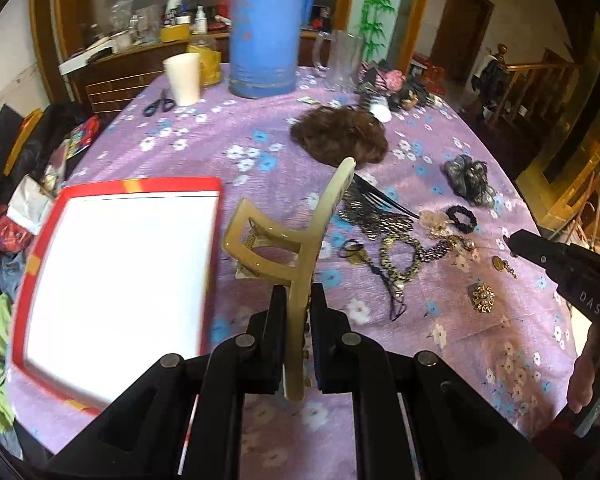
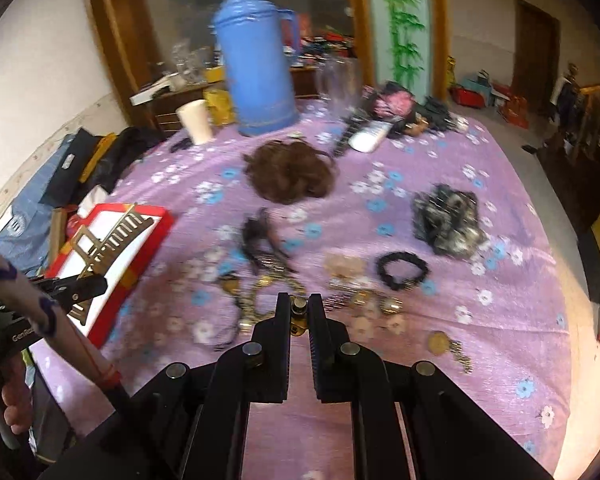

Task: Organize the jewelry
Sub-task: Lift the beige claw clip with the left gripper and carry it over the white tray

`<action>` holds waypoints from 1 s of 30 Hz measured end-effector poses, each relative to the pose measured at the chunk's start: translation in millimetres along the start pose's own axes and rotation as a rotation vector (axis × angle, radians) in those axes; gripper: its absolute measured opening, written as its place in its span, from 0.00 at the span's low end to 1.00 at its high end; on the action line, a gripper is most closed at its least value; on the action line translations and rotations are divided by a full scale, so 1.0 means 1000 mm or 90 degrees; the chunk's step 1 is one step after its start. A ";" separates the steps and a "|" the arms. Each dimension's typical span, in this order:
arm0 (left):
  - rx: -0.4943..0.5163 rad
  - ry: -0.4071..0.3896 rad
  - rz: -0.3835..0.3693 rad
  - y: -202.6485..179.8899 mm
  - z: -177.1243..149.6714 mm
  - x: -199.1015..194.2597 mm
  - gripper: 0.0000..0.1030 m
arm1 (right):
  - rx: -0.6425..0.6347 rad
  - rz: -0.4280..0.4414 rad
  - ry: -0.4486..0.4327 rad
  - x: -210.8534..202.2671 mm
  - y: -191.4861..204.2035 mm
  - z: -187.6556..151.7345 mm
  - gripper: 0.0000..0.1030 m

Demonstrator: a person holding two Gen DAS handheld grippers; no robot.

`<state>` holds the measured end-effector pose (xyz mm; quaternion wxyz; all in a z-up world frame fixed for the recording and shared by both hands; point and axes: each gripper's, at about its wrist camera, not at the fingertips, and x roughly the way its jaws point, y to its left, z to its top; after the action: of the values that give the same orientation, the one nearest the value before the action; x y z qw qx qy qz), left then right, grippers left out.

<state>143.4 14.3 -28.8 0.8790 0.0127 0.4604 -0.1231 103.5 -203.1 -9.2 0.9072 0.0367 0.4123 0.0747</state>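
Observation:
My left gripper (image 1: 298,296) is shut on a tan hair claw clip (image 1: 276,240), held above the purple cloth just right of a white tray with a red rim (image 1: 140,186). In the right wrist view the same clip (image 2: 112,236) hangs over that tray (image 2: 156,216). My right gripper (image 2: 299,306) is shut on a small gold piece of jewelry (image 2: 299,326), above a tangle of necklaces and chains (image 2: 260,296). The right gripper (image 1: 510,240) also shows at the right edge of the left wrist view, beside the jewelry pile (image 1: 400,248).
On the cloth lie a gold brooch (image 1: 483,298), a black scrunchie (image 2: 400,270), a grey scrunchie (image 2: 448,220), a round gold pendant (image 2: 440,342) and a brown hairpiece (image 1: 340,136). A blue thermos (image 1: 266,28), a white cup (image 1: 184,78), scissors (image 1: 158,106) and a glass jug (image 1: 342,60) stand at the back.

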 end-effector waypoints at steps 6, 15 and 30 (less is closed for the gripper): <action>-0.026 -0.014 0.030 0.030 -0.006 -0.025 0.10 | -0.041 0.032 -0.008 -0.004 0.043 0.007 0.09; -0.074 -0.028 0.077 0.088 -0.016 -0.051 0.11 | -0.104 0.099 -0.012 0.004 0.118 0.020 0.09; -0.141 -0.009 0.137 0.191 -0.013 -0.045 0.11 | -0.154 0.170 0.034 0.067 0.205 0.053 0.09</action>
<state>152.0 210.4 -17.2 0.8863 -0.0360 0.4611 0.0236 165.4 9.8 1.7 0.8758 -0.0205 0.4155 0.2447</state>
